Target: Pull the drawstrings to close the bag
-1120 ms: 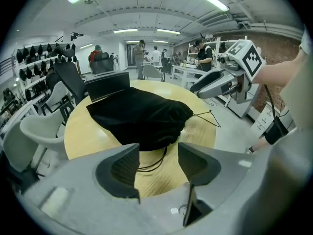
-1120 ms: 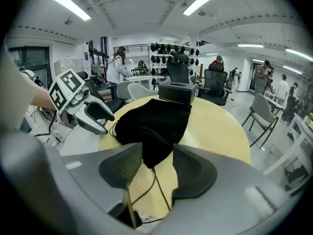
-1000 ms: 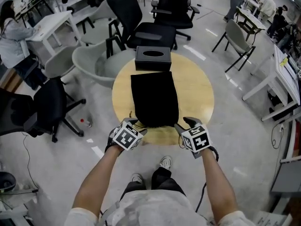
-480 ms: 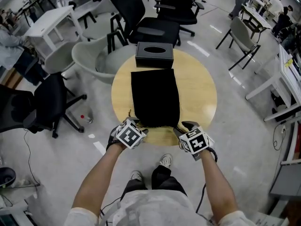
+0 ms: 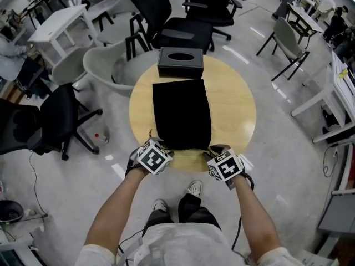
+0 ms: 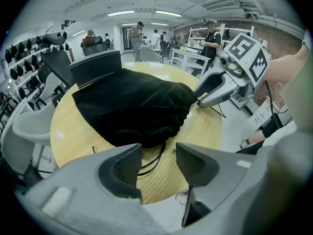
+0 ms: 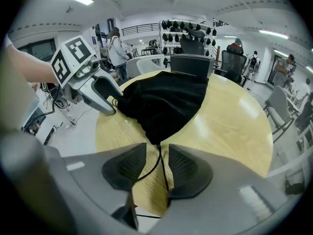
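Left tool [image 6: 158,153] and right tool [image 7: 156,152] gape around the bag's [image 5: 182,114] cords [image 7: 160,161] (neither clamped); pulling now would likely slip.

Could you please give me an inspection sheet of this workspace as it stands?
Surface: round wooden table.
Job's things: black bag lying flat, mouth bunched at the near edge.
Clutter: black tissue box beyond the bag's far end.
Grippers: left gripper jaws apart, left drawstring looping into the gap; right gripper jaws apart, right drawstring running between them.
Cables: thin floor cable at left.
Surroundings: office chairs, white desks.
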{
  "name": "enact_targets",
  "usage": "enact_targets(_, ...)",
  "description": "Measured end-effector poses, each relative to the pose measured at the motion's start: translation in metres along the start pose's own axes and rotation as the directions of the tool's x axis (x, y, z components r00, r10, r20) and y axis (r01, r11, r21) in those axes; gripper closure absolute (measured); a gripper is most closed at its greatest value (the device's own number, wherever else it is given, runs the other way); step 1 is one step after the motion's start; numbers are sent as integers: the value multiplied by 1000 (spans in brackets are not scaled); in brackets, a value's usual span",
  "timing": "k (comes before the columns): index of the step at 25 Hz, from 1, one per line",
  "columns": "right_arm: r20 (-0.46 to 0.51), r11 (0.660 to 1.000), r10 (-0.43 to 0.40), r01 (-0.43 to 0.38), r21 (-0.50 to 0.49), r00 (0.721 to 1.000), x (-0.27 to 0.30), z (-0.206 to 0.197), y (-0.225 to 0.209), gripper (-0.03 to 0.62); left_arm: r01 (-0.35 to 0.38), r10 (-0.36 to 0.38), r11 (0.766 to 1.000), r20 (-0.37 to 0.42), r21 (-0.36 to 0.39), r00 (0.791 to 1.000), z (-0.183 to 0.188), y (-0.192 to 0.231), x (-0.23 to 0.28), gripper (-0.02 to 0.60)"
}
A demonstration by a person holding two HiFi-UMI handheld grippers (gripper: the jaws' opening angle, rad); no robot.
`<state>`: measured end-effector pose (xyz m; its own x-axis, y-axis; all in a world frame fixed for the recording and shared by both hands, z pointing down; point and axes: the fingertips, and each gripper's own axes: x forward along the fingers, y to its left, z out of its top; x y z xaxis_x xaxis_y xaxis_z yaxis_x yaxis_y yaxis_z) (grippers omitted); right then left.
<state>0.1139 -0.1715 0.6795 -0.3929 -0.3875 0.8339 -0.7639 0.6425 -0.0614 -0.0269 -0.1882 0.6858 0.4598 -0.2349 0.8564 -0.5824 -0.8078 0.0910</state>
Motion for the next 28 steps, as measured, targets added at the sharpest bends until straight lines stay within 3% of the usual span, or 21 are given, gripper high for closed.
enact_targets(7,-64,1000,-15,15,-5,998,1,-1,0,479,14,-12,997,-35,71,999,1,-8,4,410)
enact_targets(16,-84,999,-18,20,28,996,0,-4,-4,548,60,-57,997,-57,52,997,-1,-14,5,469)
enact_targets(28,-89,998,-20,25,55,996,-1,-3,-7,577,18,-11,990,-48,140,999,2,-21,6,524)
